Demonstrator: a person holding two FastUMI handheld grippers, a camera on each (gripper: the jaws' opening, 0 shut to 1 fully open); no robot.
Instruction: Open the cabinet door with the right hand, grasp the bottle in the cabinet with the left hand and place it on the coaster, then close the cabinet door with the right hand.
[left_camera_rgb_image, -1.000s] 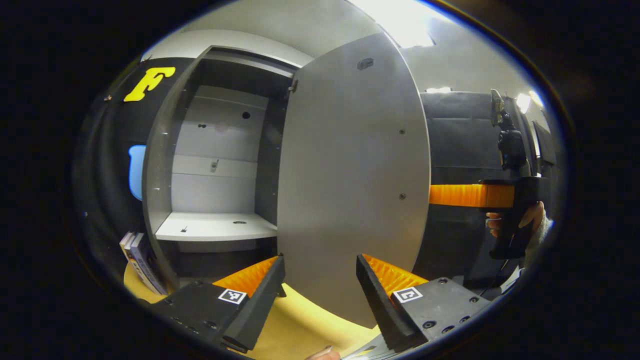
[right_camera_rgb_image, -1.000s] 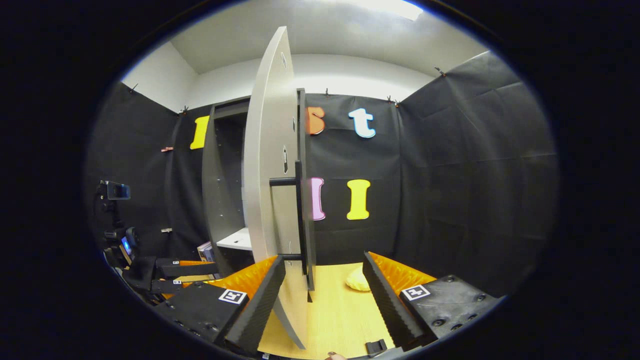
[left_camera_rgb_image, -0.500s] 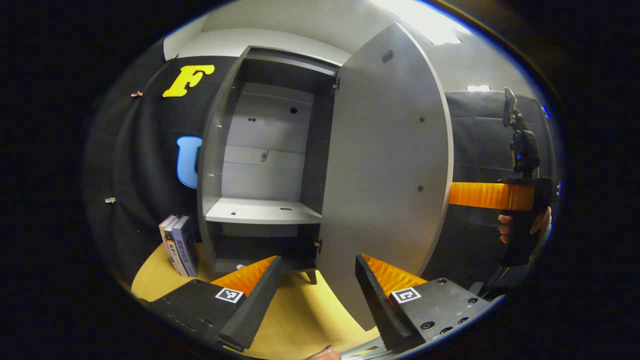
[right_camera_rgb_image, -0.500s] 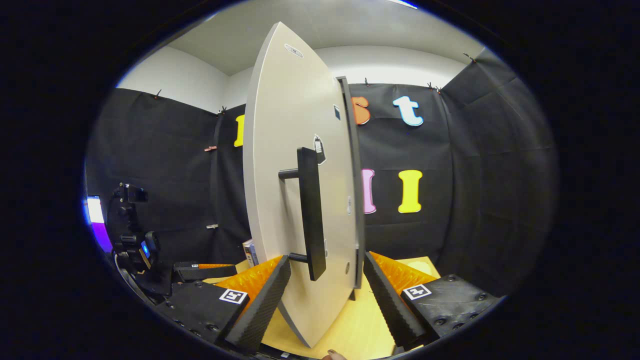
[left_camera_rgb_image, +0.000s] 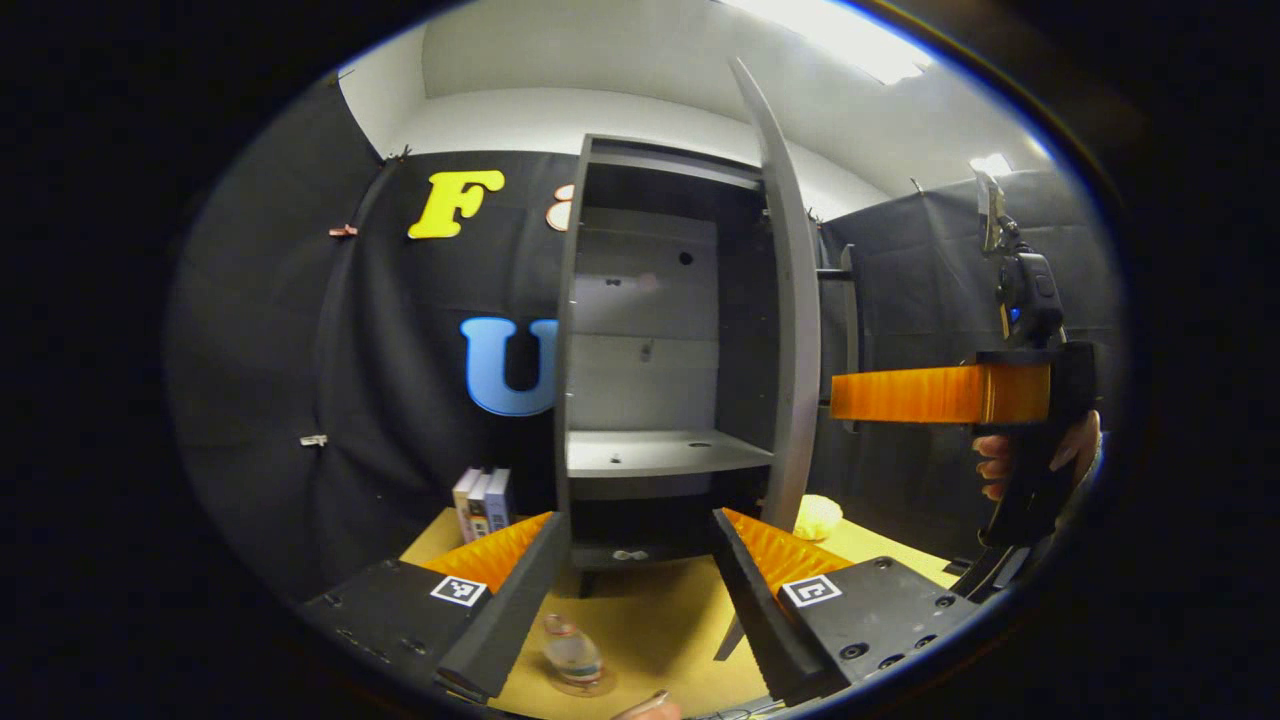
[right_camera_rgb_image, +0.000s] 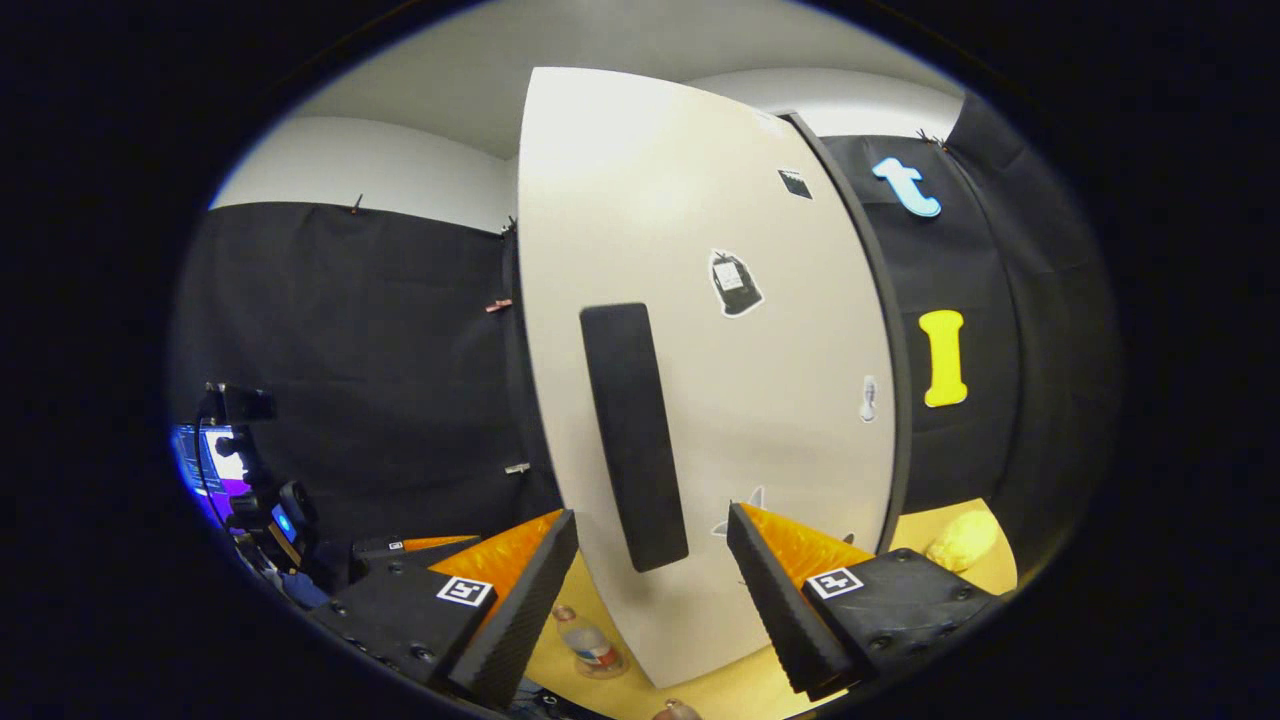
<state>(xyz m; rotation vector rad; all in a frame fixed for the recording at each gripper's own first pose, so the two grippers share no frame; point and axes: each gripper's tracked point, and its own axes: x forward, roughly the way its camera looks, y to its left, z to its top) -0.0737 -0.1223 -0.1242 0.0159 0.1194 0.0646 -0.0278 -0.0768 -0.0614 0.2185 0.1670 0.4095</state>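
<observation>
While both tongs (left_camera_rgb_image: 632, 590) (right_camera_rgb_image: 650, 590) gape empty, the clear bottle (left_camera_rgb_image: 571, 652) stands (upright) on a round coaster (left_camera_rgb_image: 590, 686).

Cabinet door (right_camera_rgb_image: 720, 400) shows a smooth, matt pale laminate face, with a matt black handle (right_camera_rgb_image: 633, 435) on it. Inside the cabinet (left_camera_rgb_image: 660, 350), the shelf (left_camera_rgb_image: 660, 452) looks smooth and grey. The table (left_camera_rgb_image: 650, 620) has a light wood-grain finish. The bottle (left_camera_rgb_image: 570, 655) is clear, glossy plastic. Booth wall (right_camera_rgb_image: 400, 340) is matt black cloth.
</observation>
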